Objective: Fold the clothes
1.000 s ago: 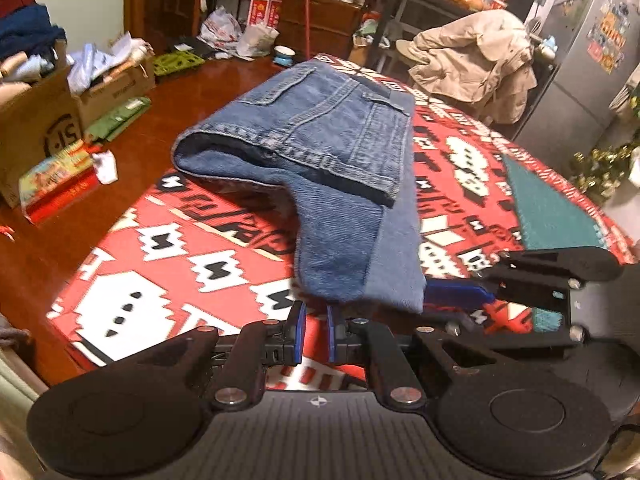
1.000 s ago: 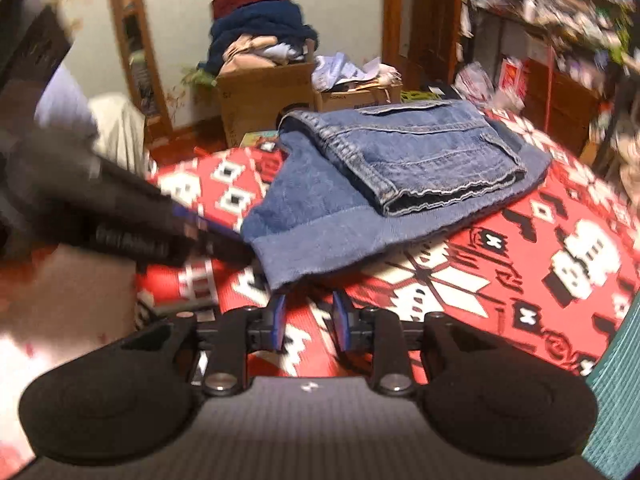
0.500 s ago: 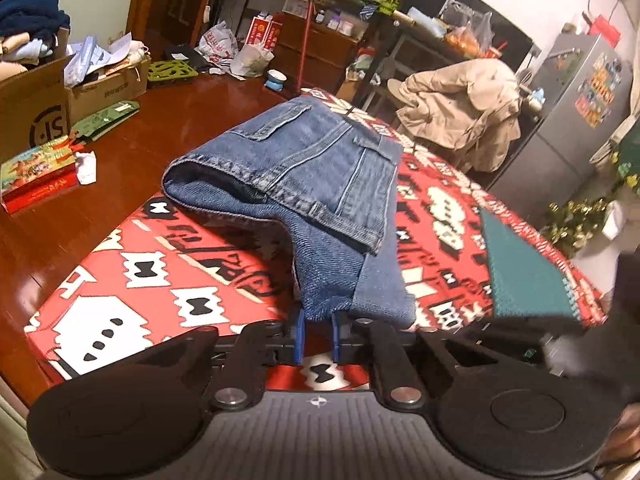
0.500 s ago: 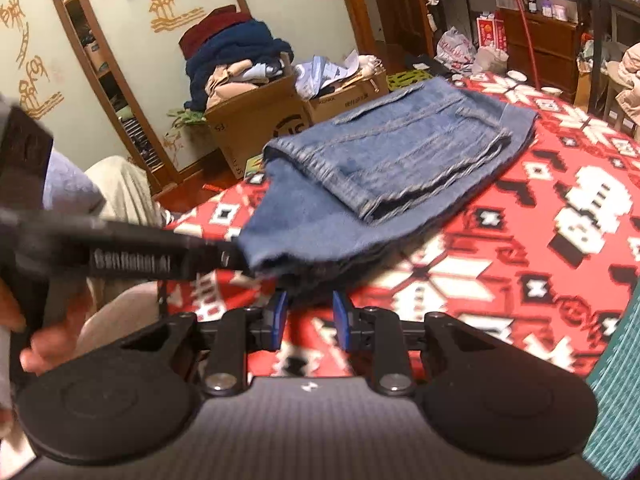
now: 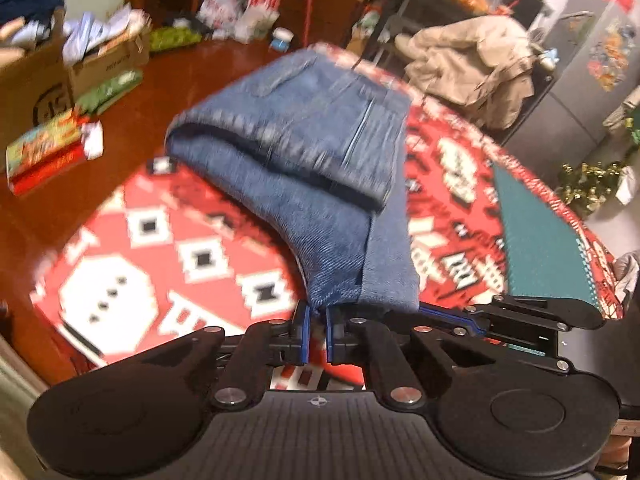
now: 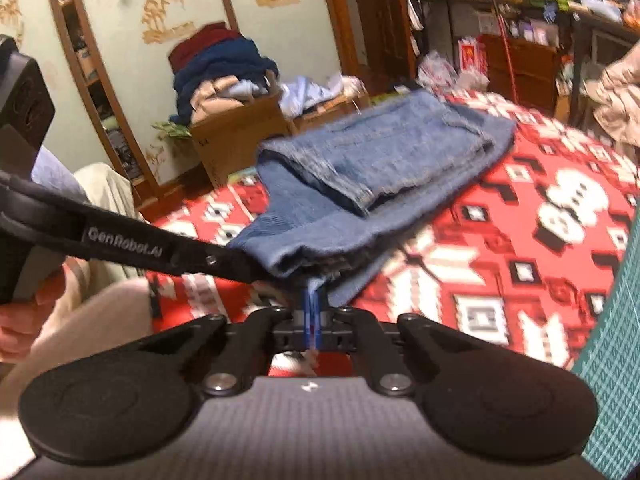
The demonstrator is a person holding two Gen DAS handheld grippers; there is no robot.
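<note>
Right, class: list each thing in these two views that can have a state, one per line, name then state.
jeans: partly folded, near edge lifted
left gripper: closing on the jeans' edge
right gripper: shut on the jeans' edge
cardboard box: open, heaped with clothes

My left camera sits just behind my left fingers (image 5: 317, 334), looking down across the jeans (image 5: 320, 168) toward a refrigerator (image 5: 576, 76) at upper right. My right camera sits equally close behind its fingers (image 6: 311, 324), facing a patterned wall (image 6: 160, 40) at upper left. Both share the jeans and red cloth (image 6: 520, 240).
</note>
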